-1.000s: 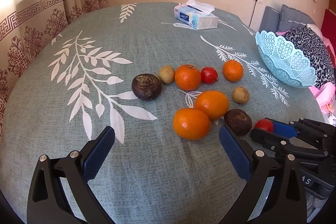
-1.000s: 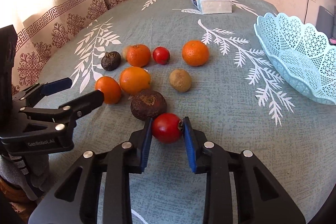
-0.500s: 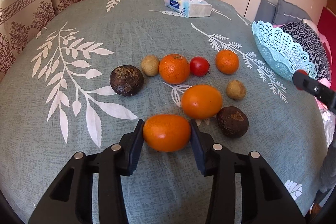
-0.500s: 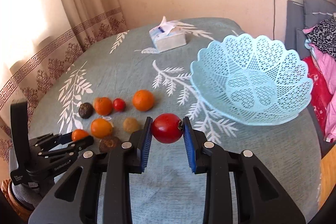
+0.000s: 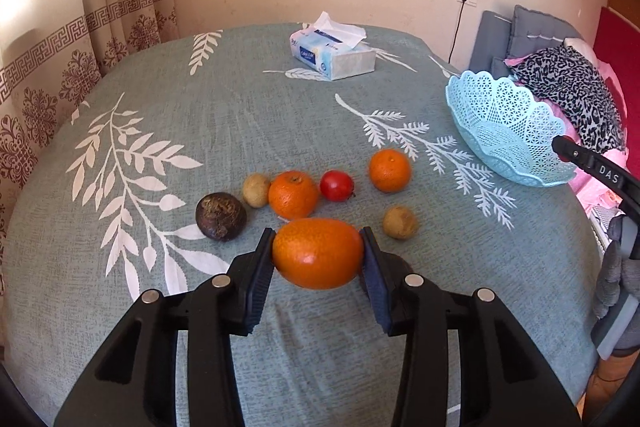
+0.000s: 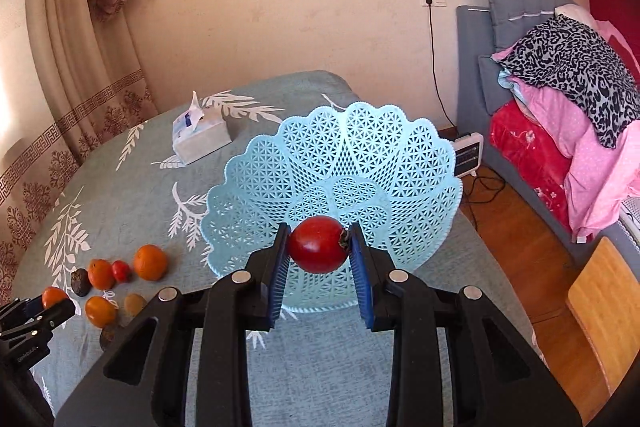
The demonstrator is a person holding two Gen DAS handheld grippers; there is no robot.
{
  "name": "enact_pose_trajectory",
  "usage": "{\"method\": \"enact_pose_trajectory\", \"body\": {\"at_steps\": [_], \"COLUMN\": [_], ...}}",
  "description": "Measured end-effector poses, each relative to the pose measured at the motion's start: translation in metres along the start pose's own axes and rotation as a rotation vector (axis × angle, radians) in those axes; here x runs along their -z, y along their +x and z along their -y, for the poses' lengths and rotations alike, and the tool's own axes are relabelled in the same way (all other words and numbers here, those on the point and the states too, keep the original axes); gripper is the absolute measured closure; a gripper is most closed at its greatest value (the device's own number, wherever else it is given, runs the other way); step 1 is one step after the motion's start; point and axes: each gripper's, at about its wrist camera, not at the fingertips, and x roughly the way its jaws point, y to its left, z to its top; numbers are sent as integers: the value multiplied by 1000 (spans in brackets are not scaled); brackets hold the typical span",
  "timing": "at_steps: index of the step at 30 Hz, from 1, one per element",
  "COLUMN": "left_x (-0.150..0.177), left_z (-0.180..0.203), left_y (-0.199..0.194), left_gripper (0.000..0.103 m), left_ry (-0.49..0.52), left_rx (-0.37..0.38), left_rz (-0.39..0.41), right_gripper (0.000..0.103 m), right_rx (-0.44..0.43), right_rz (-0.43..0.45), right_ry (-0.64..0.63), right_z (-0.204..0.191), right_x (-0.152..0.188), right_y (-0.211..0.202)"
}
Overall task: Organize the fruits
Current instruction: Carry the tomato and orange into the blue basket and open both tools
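The left gripper (image 5: 318, 253) has its fingers (image 5: 260, 273) pinching a large orange (image 5: 318, 253) from both sides, the fruit lifted clear of the tabletop (image 5: 240, 131), which is covered by a grey-green cloth printed with white leaves. Just beyond these fingertips lie the other fruits: a dimpled orange (image 5: 293, 193) straight ahead, a small red tomato (image 5: 337, 185) touching its right side, a further orange (image 5: 389, 170) to the right of that, a tan round fruit (image 5: 256, 190) against the dimpled orange's left, a dark brown fruit (image 5: 221, 216) to the left of the left finger, and another tan fruit (image 5: 400, 222) just beyond the right finger. Well ahead, a tissue box (image 5: 332, 53) stands near the far edge of the tabletop. The right gripper (image 6: 319, 244) has its fingers (image 6: 276, 281) clamped on a red tomato (image 6: 319, 244), held in the air over the near side of the pale blue lattice basket (image 6: 384, 143), whose open bowl spreads directly beyond the fingertips. From the right wrist view the fruit cluster lies far to the left of the fingers, and the left gripper shows at the lower left edge with its orange.
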Motion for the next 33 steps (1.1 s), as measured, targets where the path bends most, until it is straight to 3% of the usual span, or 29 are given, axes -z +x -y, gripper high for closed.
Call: {"method": "enact_pose_trajectory", "body": {"at_steps": [1,4,12,21,24,29,31,33], "left_x": [-3,-14,-45,-68,-72,-76,-78,-79], "left_z": [6,26,84,136,149,164,168,168], "left_y": [-1,0,15,47,58,65,66,66], "left_gripper": [60,60,60,60,60,60,58,42], "left_ry": [11,49,145,190,199,223,229,223], "left_rx": [4,21,77,156,173,182,184,184], "left_rz": [4,16,34,1,-17,-6,2,4], "right_gripper": [72,57,57,57,50,49,49,49], "right_rx": [6,27,58,108,119,118,115,113], "right_rz": [4,31,103,174,186,188,188,187], "right_ry": [1,15,80,166,193,201,200,201], "right_z": [2,7,27,47,53,54,54,54], "right_x": [0,2,6,13,15,16,16,16], "right_y": [1,-2,-13,-21,-22,-22,-22,-21]}}
